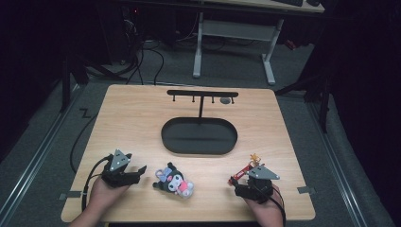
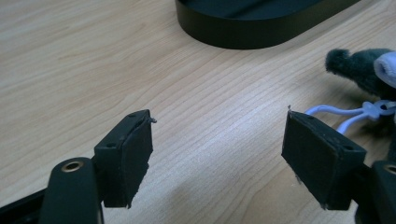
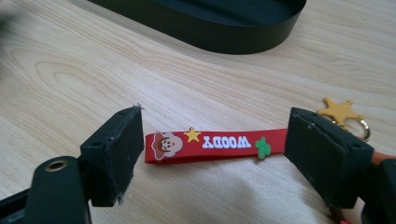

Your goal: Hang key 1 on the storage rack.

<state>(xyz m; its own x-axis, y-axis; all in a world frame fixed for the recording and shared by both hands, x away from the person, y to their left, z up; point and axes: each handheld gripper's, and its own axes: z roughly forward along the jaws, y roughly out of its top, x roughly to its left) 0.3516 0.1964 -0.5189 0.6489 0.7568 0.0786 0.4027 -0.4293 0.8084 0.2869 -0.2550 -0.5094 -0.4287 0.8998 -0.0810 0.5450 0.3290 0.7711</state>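
The wooden table (image 1: 142, 118) carries a black oval tray (image 1: 199, 136) near its middle, and everything else sits around that tray. A black T-shaped hanger stand (image 1: 202, 94) rises from the tray's far edge. On the near side of the tray, slightly left of its centre, a dark plush keychain (image 1: 173, 181) with pink and white parts lies on the wood. Left of the plush, further from the tray, the left gripper (image 1: 137, 173) rests in a hand with its jaws released and bare wood between them. Near the tray's right end, towards the person, lies a red Woody strap (image 3: 215, 144) with a gold star charm (image 3: 339, 110). The right gripper (image 3: 212, 151) straddles this strap, jaws spread and not pressing on it.
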